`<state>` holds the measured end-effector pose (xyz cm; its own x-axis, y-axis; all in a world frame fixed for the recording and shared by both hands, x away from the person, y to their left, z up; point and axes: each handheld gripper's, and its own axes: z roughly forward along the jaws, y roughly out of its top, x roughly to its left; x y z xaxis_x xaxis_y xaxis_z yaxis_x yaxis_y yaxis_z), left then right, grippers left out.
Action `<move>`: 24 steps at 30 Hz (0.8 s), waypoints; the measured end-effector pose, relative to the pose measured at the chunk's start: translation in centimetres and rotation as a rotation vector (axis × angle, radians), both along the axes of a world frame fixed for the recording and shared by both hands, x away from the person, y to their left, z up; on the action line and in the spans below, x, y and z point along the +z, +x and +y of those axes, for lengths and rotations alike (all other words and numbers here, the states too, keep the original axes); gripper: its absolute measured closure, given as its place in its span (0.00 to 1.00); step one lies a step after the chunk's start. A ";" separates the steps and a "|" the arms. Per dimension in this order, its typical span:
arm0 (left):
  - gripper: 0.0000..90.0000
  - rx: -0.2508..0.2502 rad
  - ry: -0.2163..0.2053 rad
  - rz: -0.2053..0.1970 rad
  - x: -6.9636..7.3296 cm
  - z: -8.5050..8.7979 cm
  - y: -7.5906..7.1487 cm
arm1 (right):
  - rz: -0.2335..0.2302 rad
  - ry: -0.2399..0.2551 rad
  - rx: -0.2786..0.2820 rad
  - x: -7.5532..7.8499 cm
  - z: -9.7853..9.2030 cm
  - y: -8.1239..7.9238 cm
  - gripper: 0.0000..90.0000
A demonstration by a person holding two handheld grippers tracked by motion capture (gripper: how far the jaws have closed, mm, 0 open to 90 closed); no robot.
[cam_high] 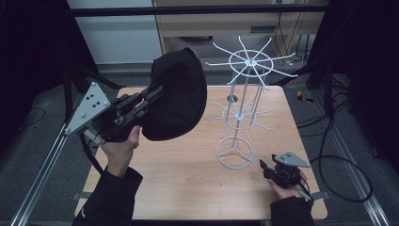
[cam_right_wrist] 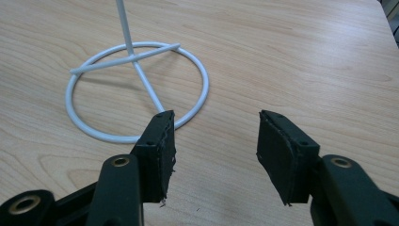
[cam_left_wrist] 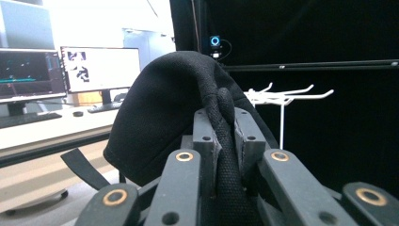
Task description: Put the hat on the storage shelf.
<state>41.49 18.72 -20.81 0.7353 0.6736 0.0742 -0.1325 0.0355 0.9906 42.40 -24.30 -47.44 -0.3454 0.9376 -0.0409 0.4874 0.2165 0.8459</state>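
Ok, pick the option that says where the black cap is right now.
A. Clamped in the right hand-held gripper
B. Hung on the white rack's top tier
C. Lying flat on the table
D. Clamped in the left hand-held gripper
D: the left hand-held gripper is shut on the black cap, holding it above the table beside the white rack.

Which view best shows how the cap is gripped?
The left gripper view: the left tool is shut on the cap, pinching its fabric edge. The high view shows the cap held aloft.
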 end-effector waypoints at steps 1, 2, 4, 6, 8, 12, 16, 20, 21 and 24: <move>0.91 -0.003 -0.003 -0.004 0.1 -0.1 0.0 | 0.000 0.000 0.000 0.0 0.0 0.0 0.52; 0.91 -0.010 -0.007 -0.010 0.3 -0.3 0.0 | -0.001 0.000 0.000 0.0 0.0 0.0 0.52; 0.91 -0.017 -0.003 -0.016 0.6 -0.7 0.1 | 0.003 0.005 0.000 0.0 0.0 0.0 0.52; 0.91 -0.024 -0.002 -0.021 0.8 -1.1 0.3 | 0.005 0.007 0.001 0.0 0.0 0.0 0.52; 0.91 -0.030 -0.001 -0.027 0.9 -1.4 0.5 | 0.006 0.007 0.002 0.0 0.0 0.0 0.52; 0.91 -0.035 -0.010 -0.031 0.8 -1.6 0.7 | 0.006 0.007 0.001 0.0 0.0 0.0 0.52; 0.91 -0.032 -0.011 -0.027 0.5 -1.2 0.6 | 0.005 0.004 0.004 0.0 -0.1 0.0 0.52; 0.91 -0.027 -0.011 -0.022 0.3 -0.5 0.4 | 0.005 0.003 0.003 0.0 0.0 0.0 0.52; 0.91 -0.025 -0.016 -0.027 0.2 -0.3 0.3 | 0.006 0.006 0.004 0.0 0.0 0.0 0.52; 0.91 -0.036 -0.034 -0.044 0.3 0.3 -0.3 | 0.004 0.002 0.002 0.0 0.0 0.0 0.52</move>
